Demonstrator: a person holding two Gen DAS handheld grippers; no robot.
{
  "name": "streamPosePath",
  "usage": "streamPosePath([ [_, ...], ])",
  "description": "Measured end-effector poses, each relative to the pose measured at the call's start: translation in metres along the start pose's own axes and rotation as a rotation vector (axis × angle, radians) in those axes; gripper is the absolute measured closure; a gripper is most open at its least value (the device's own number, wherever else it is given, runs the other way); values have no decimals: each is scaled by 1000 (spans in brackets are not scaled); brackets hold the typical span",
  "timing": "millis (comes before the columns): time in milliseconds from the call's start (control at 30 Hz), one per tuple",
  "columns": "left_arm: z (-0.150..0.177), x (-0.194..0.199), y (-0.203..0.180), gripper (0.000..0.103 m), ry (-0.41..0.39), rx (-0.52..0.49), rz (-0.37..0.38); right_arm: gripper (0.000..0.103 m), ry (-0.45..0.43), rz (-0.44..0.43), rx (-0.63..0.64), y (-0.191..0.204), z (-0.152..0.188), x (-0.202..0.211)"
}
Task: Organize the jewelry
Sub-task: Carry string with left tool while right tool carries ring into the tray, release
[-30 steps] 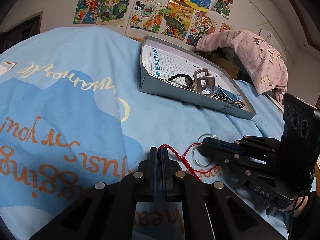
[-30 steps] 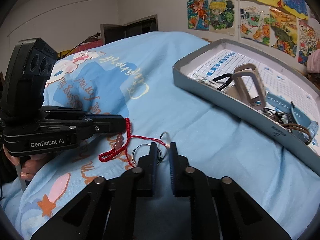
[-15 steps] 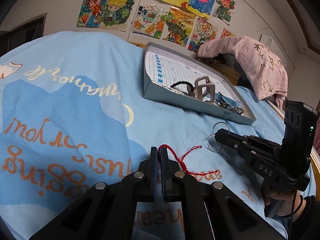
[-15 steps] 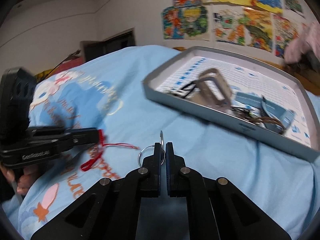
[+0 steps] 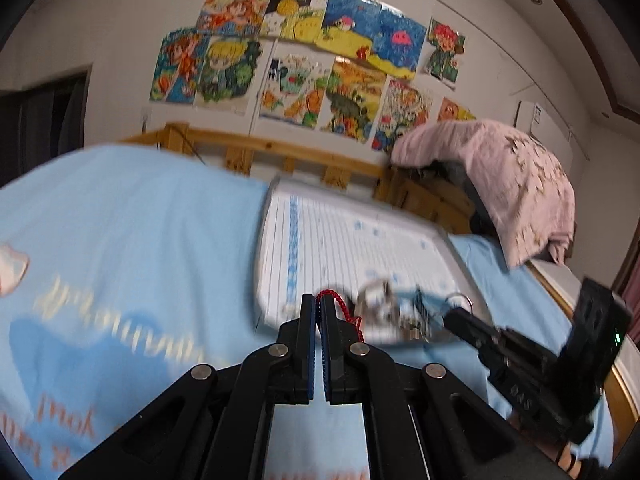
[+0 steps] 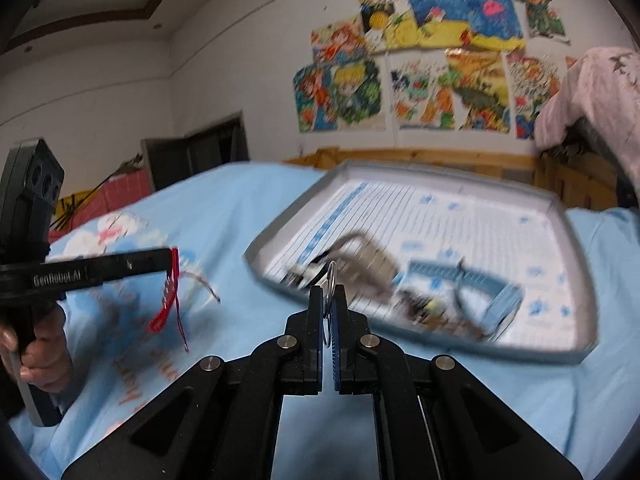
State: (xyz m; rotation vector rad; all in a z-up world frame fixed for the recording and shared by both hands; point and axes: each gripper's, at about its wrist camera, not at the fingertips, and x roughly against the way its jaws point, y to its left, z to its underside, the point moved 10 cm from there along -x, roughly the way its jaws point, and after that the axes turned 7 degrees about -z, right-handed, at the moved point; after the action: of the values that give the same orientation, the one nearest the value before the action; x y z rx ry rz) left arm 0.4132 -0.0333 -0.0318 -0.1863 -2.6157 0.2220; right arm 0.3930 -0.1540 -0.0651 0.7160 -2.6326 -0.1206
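While lifted off the bed, both tongs — left tongs (image 5: 319, 304), right tongs (image 6: 328, 296) — now near the tray (image 6: 576, 240).

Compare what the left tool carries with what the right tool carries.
The left tool pinches a red braided bracelet, soft cord that droops with loose ends trailing. The right tool pinches a metal ring, a thin, rigid silver hoop that stands upright above the fingers. The bracelet hangs over the blue bedspread, while the ring is in front of the tray. Both are held off the bed in shut tools.
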Motion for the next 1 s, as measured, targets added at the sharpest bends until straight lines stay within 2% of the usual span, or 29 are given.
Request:
streamPosePath([
  [167,-18,-39,-9,100,-19,5,-67,99,-58,66,-16,-23,-26,-9],
  [300,-5,-76,-4,100,29,17,-112,99,-57,102,-42,-43,-28,-25],
  [467,18,-99,2,100,88,7,-133,99,-16,117,-93,-66,-17,-46],
  [733,24,-106,12,100,98,50,-135,99,52,161,-81,-70,-6,-71],
  [900,23,-103,14,100,85,61,-137,98,59,175,-85,-73,-4,-72],
  [933,22,-102,14,100,80,61,-136,97,58,175,-87,-73,-3,-70],
  [1000,21,-99,13,97,72,58,-130,88,54,185,-91,-74,-3,-66],
])
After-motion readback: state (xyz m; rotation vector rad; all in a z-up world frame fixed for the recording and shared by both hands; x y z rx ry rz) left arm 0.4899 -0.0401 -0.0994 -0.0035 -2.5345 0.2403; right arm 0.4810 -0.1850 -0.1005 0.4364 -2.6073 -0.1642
